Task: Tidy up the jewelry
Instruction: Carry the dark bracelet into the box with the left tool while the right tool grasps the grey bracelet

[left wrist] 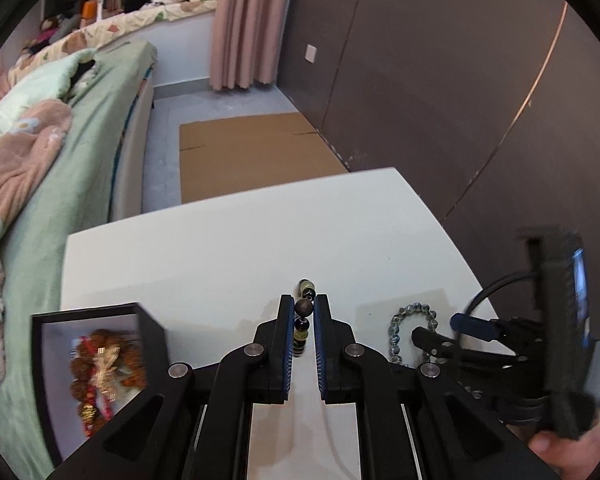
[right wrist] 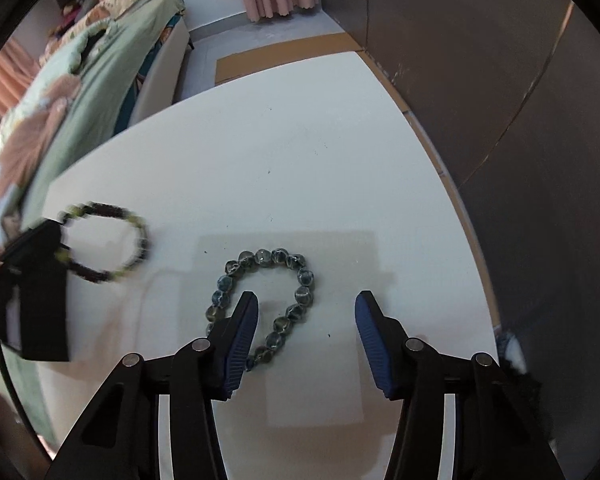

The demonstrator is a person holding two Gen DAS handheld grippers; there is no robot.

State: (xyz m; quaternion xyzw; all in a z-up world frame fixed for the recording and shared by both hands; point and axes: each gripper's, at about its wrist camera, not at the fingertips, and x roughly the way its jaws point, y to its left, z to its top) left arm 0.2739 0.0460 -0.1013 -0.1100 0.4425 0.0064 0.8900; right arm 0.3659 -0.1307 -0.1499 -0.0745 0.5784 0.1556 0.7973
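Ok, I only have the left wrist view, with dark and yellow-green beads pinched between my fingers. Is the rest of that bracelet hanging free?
Observer: Yes. In the right wrist view the dark and green bracelet hangs as an open loop from the left gripper, blurred.
Operator: And the grey bracelet, is the right gripper on it?
Observer: Not yet. The right gripper is open above the grey-blue bracelet; one side of the loop lies between the fingers, untouched.
Operator: Is it lying flat?
Observer: Yes, as a teardrop-shaped loop on the white table.
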